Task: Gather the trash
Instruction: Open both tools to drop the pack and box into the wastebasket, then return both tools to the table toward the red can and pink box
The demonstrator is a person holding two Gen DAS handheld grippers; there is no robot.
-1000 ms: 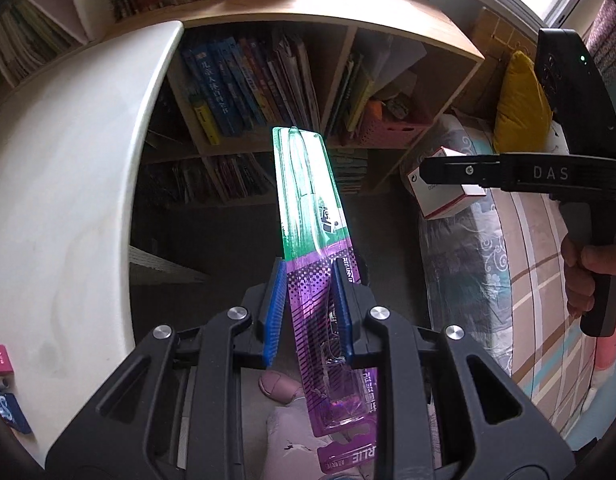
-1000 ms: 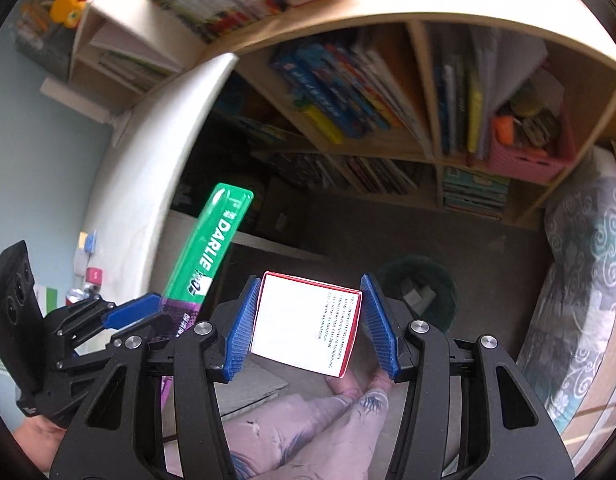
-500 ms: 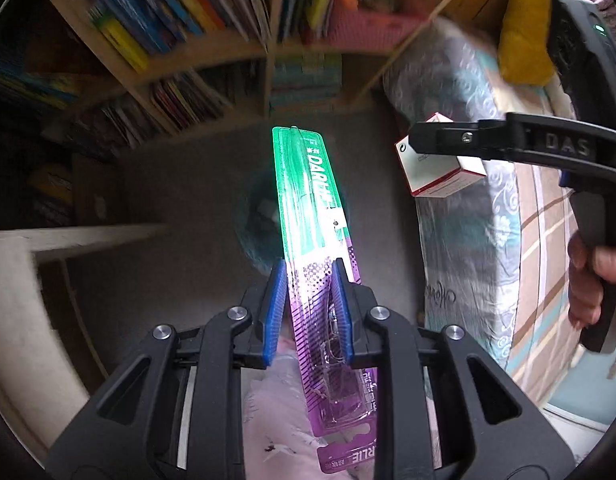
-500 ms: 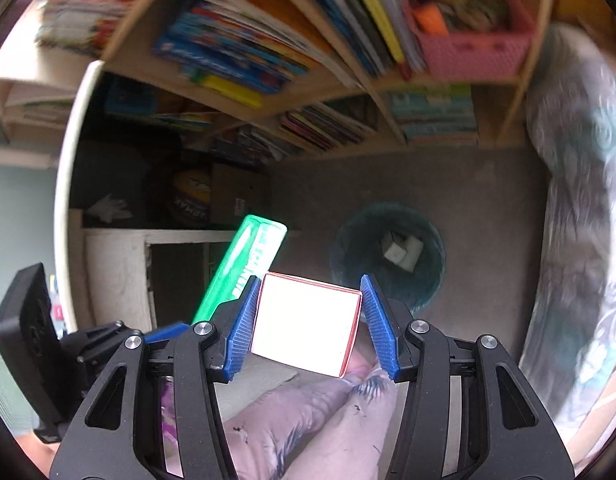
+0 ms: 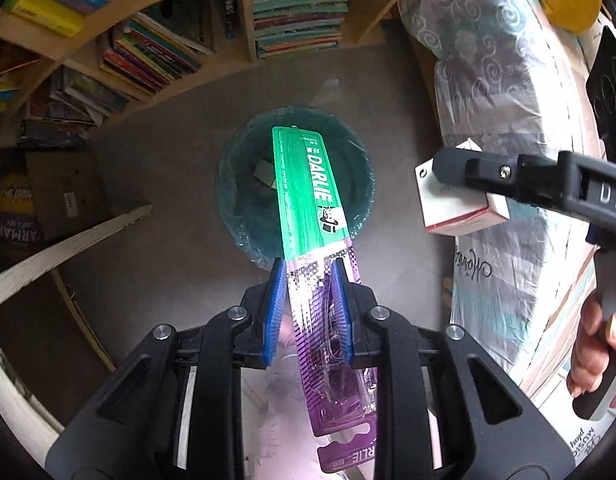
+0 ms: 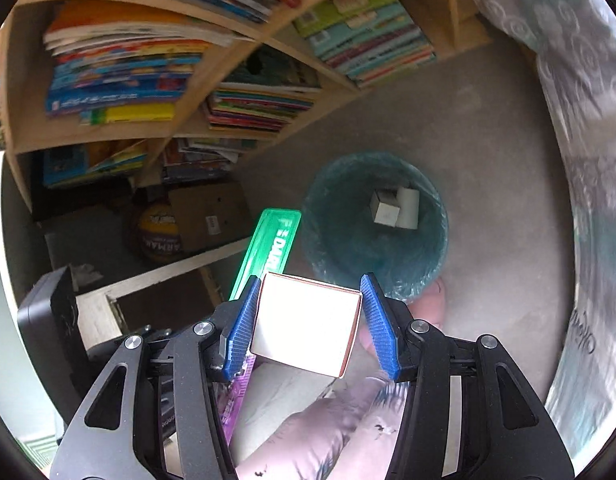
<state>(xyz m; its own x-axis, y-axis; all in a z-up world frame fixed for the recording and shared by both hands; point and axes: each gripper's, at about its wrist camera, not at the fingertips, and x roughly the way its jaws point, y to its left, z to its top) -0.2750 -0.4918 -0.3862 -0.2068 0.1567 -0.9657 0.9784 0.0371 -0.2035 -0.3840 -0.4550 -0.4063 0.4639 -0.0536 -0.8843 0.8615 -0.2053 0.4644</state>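
My left gripper (image 5: 306, 280) is shut on a long green and purple Darlie toothbrush pack (image 5: 308, 196), whose far end hangs over a round teal-lined trash bin (image 5: 232, 184) on the floor. My right gripper (image 6: 308, 308) is shut on a white box with red edges (image 6: 304, 324), held above the floor just left of the bin (image 6: 431, 248). The box (image 5: 451, 208) and the right gripper show at right in the left wrist view. The pack (image 6: 272, 240) shows in the right wrist view. Two small white boxes (image 6: 395, 208) lie inside the bin.
A wooden bookshelf (image 6: 180, 92) full of books stands behind the bin. A bed with patterned covers (image 5: 503, 128) runs along the right. A cardboard box (image 6: 208, 216) and a ball (image 6: 158, 232) lie under a white desk (image 5: 48, 256) at left. My legs are below the grippers.
Both grippers have tilted down from the shelves toward the floor and moved over the bin, each still holding its item. The bin has come into view under them.
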